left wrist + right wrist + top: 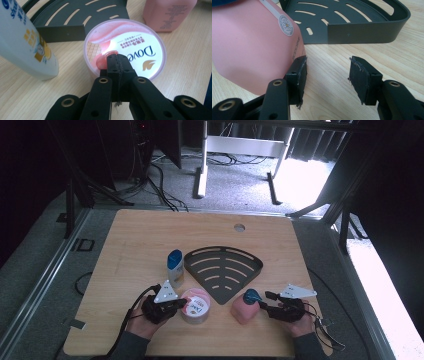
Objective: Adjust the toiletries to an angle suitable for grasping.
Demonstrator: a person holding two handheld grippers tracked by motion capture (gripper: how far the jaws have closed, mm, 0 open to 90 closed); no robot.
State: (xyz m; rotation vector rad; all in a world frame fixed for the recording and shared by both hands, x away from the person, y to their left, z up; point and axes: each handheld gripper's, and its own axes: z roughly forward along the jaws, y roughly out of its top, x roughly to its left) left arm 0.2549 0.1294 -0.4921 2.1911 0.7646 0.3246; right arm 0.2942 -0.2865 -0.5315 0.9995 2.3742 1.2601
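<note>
A pink Dove jar (195, 306) with a white and pink lid (130, 40) stands near the table's front. My left gripper (181, 304) is shut, jaws pressed flat together, with its tips (117, 58) over the jar's near rim and nothing visible between them. A pink bottle (244, 310) with a teal cap (251, 295) stands right of the jar. My right gripper (265, 301) is open just right of that bottle. In the right gripper view the pink bottle (249, 50) lies beside the outer side of one jaw, and only bare table shows between the fingertips (328, 66).
A black fan-shaped slotted tray (222, 267) sits mid-table, its wall (362, 31) just beyond both grippers. A white bottle with a blue cap (175, 267) stands upright left of the tray, close beside the jar (22, 47). A round hole (239, 227) is near the far edge.
</note>
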